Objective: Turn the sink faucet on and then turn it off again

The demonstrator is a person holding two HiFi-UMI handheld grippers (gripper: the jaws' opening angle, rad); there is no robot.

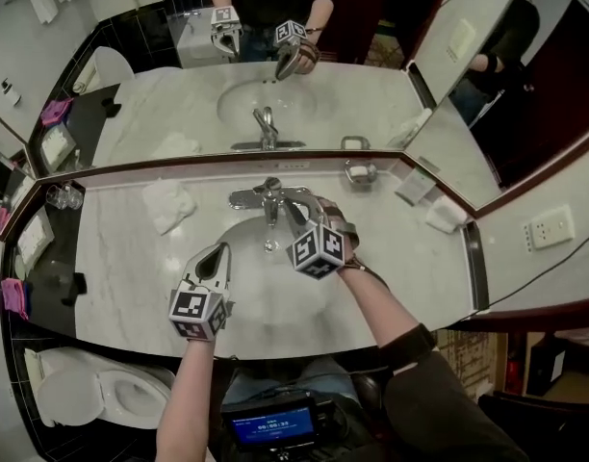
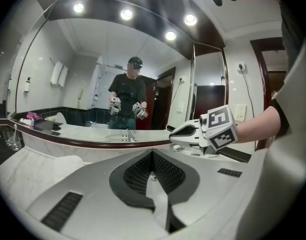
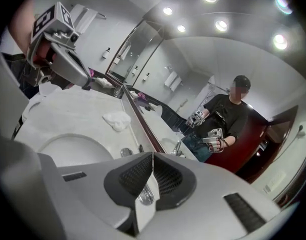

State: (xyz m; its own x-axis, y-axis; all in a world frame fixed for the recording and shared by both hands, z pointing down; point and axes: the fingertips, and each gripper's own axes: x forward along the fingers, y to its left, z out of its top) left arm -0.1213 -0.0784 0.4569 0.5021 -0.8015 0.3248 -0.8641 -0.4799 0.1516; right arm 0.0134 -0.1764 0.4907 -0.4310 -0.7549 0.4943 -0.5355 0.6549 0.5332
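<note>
The chrome faucet (image 1: 268, 200) stands behind the oval sink basin (image 1: 239, 287) in the marble counter. I cannot see any water stream. My right gripper (image 1: 297, 210) hovers just right of the faucet with its tips by the spout; in the right gripper view its jaws (image 3: 153, 155) meet at the tips, shut, and a piece of chrome (image 3: 145, 194) shows through the gap below them. My left gripper (image 1: 217, 251) hangs over the basin's left side, shut and empty (image 2: 153, 153). Each gripper view shows the other gripper: the right gripper (image 2: 173, 134) and the left gripper (image 3: 82, 80).
A crumpled white towel (image 1: 167, 203) lies left of the faucet, and a soap dish (image 1: 360, 173) sits at the mirror's foot. Glasses (image 1: 64, 197) stand at the far left. A toilet (image 1: 92, 388) is at lower left. The wall mirror (image 1: 275, 75) runs behind the counter.
</note>
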